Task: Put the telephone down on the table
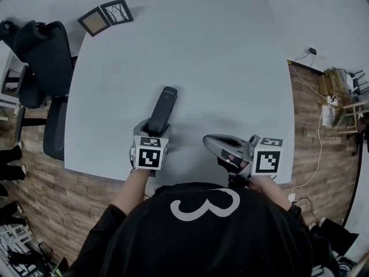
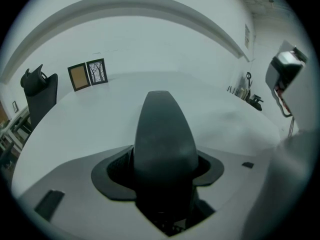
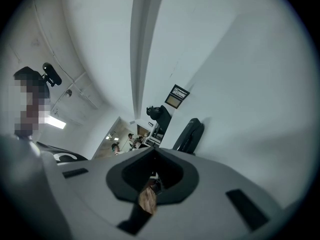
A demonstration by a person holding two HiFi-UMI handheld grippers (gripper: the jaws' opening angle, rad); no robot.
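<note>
The person's left gripper had its jaws clamped on the lower end of the dark grey, slim plastic telephone handset. The rest of the handset stuck out forward over the near part of the large white rectangular table. That low, forward-pointing hold looked chosen so the handset could be laid flat along its length. From these views I could not tell whether its far tip already touched the surface.

The right gripper hung just beside it at the table's near edge, rolled onto its side. Its jaws were drawn together on nothing (only a sliver of brown floor showed through the slit), so it seemed simply parked out of the way.

Well beyond, two small picture frames lay at the far left corner, and a black office chair stood off the table's left side, leaving the landing area open.
</note>
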